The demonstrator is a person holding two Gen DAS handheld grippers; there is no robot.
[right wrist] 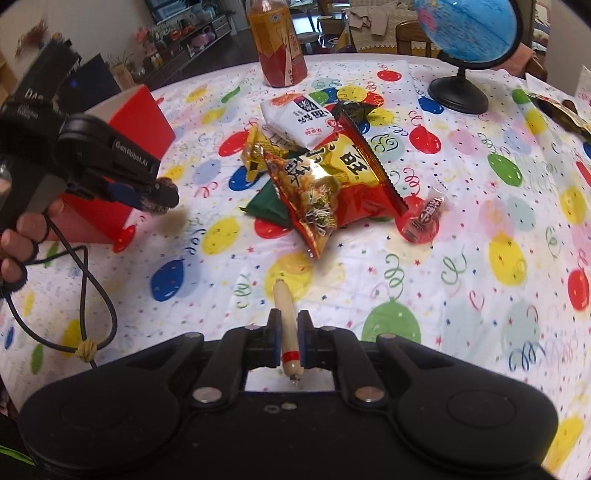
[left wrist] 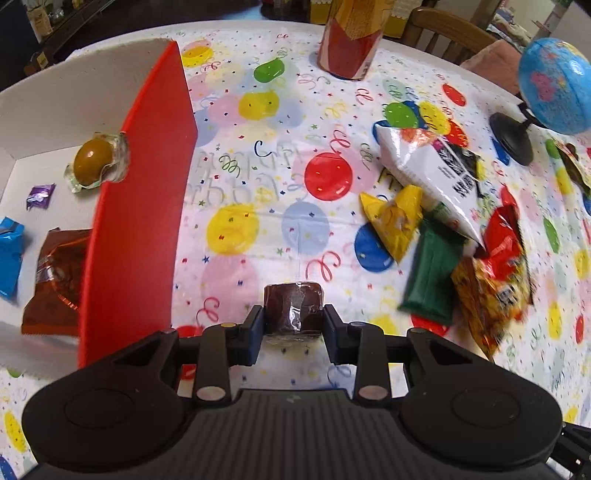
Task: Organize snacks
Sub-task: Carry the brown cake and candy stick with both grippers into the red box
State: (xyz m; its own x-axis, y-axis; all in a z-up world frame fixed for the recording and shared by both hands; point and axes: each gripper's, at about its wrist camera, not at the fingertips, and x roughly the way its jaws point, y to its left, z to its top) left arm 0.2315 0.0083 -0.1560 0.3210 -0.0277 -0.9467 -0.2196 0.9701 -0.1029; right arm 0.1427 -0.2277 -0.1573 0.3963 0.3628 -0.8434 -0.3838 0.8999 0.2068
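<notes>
Above the desk (left wrist: 258, 177) with its balloon-print cloth, the left tongs (left wrist: 293, 325) are clamped on a brown wrapped snack (left wrist: 293, 308), just beside the red wall of the box (left wrist: 140, 184), while the right tongs (right wrist: 290, 341) are pressed together on a thin sausage stick (right wrist: 286, 314) short of the heap of snack bags (right wrist: 325, 177) mid-desk. Only the left wrist view looks into the box, where a wrapped egg (left wrist: 94, 162), a purple sweet (left wrist: 38, 195), a blue packet (left wrist: 11, 254) and a brown packet (left wrist: 55, 273) lie. Only the right wrist view shows the hand (right wrist: 22, 236) holding the left tongs and a small red-wrapped sweet (right wrist: 424, 216) beside the heap.

Balloon-print tablecloth (right wrist: 406, 280), blue globe (right wrist: 469, 29) on black stand, tall drink bottle (right wrist: 280, 44), wooden chair (left wrist: 443, 33) behind.
</notes>
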